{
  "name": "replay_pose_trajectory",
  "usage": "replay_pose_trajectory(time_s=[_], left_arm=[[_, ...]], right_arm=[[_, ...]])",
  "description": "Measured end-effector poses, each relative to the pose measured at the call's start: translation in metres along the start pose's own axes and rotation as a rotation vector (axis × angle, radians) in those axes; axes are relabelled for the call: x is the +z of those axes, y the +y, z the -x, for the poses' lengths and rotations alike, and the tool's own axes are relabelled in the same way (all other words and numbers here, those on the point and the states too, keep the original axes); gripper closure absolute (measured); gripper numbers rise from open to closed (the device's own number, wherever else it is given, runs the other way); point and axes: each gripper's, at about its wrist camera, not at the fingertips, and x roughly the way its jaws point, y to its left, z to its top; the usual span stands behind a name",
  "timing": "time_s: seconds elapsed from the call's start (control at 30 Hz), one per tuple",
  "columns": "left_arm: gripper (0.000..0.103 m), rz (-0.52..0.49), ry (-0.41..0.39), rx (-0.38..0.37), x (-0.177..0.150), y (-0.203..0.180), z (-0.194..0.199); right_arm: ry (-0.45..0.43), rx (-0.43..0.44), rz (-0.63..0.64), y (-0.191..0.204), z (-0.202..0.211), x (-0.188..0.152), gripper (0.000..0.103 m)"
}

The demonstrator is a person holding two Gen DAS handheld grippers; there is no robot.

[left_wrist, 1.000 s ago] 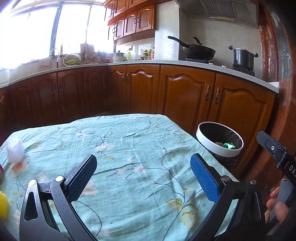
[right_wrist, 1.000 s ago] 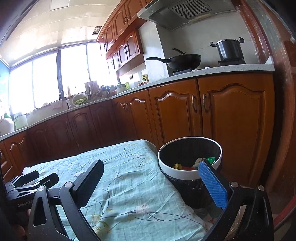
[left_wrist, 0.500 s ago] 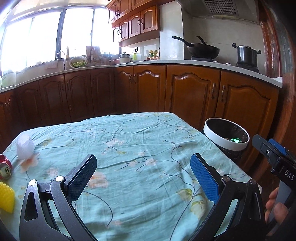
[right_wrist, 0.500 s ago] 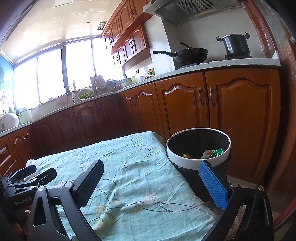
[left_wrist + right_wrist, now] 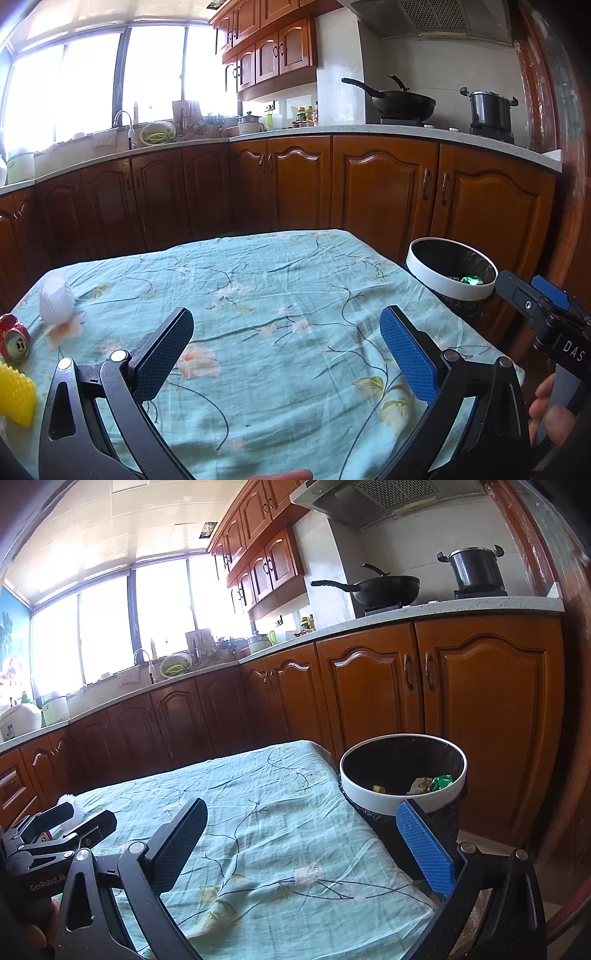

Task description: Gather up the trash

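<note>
Left wrist view: both tongs [image 5: 286, 349] [image 5: 301, 843] wide, empty, above floral tablecloth [image 5: 258, 295].

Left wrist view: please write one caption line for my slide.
Open left gripper above the tablecloth; foam net, can and yellow item at left, bin at right.

Teal floral tablecloth [image 5: 258, 295], white-rimmed black bin [image 5: 402, 797], red can [image 5: 14, 341], yellow spiky ball [image 5: 14, 395], white foam net [image 5: 56, 301]

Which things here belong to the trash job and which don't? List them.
Job: white foam net, red can, yellow spiky piece, trash bin.
Just lying about: wok, lidded pot, floral tablecloth.
</note>
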Motion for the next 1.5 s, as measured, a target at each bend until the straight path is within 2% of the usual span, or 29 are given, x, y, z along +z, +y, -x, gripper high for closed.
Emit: replay_pose_trajectory(time_s=[1.5], left_arm=[[0.0, -0.004, 0.01, 0.001, -0.0011, -0.0038, -0.0018]], right_arm=[[0.01, 0.014, -0.011, -0.0027, -0.0053, -0.0014, 0.0]])
